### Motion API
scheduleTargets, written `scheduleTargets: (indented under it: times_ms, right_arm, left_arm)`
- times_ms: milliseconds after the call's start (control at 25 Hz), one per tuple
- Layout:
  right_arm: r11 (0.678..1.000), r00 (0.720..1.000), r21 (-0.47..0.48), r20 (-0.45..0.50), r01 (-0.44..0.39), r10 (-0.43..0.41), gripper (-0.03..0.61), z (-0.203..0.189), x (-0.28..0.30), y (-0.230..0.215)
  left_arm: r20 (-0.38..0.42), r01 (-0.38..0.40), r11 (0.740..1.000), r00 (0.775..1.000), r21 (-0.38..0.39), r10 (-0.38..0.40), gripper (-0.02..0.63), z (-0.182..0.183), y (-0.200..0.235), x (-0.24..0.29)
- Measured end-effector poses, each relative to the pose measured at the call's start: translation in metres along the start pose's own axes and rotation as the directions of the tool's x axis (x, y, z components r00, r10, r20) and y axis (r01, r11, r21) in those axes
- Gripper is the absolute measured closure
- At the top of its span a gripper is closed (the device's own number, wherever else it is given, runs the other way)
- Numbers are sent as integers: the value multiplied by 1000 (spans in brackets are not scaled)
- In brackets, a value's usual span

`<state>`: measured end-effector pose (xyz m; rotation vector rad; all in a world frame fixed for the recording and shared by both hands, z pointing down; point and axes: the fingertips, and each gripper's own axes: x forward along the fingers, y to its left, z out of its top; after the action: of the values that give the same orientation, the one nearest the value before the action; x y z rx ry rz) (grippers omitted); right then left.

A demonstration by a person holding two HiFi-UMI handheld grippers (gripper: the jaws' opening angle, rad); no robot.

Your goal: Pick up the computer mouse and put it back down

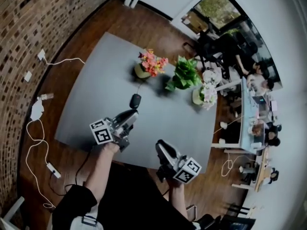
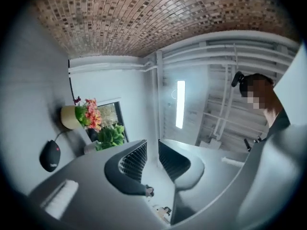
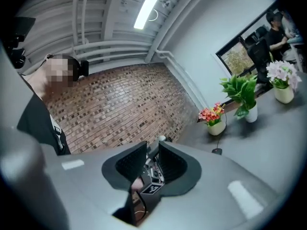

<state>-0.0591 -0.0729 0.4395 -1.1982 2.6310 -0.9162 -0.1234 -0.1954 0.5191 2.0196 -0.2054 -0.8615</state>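
Observation:
A black computer mouse [image 1: 135,100] lies on the grey table [image 1: 96,90], its thin cable running toward the flower pot behind it. My left gripper [image 1: 134,112] hovers just short of the mouse and tilts upward; its jaws stand close together with nothing between them. In the left gripper view [image 2: 152,145] the mouse [image 2: 50,155] sits far off to the left on the table. My right gripper [image 1: 159,144] hangs near the table's front edge, jaws also close together and empty. The right gripper view [image 3: 153,147] shows the mouse [image 3: 217,151] small in the distance.
Behind the mouse stand a yellow pot of orange-pink flowers [image 1: 149,65], a green leafy plant [image 1: 184,73] and a pot of white flowers [image 1: 206,91]. White cables and plugs [image 1: 36,123] lie on the wooden floor at left. People sit at desks [image 1: 254,109] at right.

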Motion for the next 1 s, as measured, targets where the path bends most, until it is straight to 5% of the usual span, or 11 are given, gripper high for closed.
scheduleTargets:
  times_ms: [120,240,400,560,640,720,880,920,1000]
  right_arm:
    - [1000,1000,11,-21,-23,23,526,-4,8,-3]
    - [998,998,39,-39,-48,50,526,-8,5,-16]
    - [994,995,44,-10,-97,97,526,7,-5,-34]
    - [989,991,78,50,-127,123,526,12,-31,-60]
    - [983,985,112,112,-144,131,526,11,-45,-74]
    - [980,981,143,152,-141,119,526,9,-66,-95]
    - [976,978,179,187,-126,92,526,6,-90,-122]
    - [976,978,181,190,-122,87,526,6,-92,-126]
    - [977,978,183,193,-113,76,526,7,-94,-131]
  left_arm:
    - [4,-159,982,987,101,159,560,8,27,-11]
    - [-20,-350,892,929,287,370,475,4,53,-21]
    - [-83,-505,636,742,584,665,329,-17,96,-19]
    - [-30,-502,345,534,793,845,225,-34,165,-11]
    - [-14,-458,239,441,856,897,167,-36,204,-8]
    - [-33,-425,194,356,884,934,139,-50,244,-2]
    - [-48,-424,108,149,899,988,140,-67,314,-15]
    - [-50,-423,94,114,901,992,147,-69,324,-18]
    - [-70,-409,100,88,907,994,167,-68,335,-18]
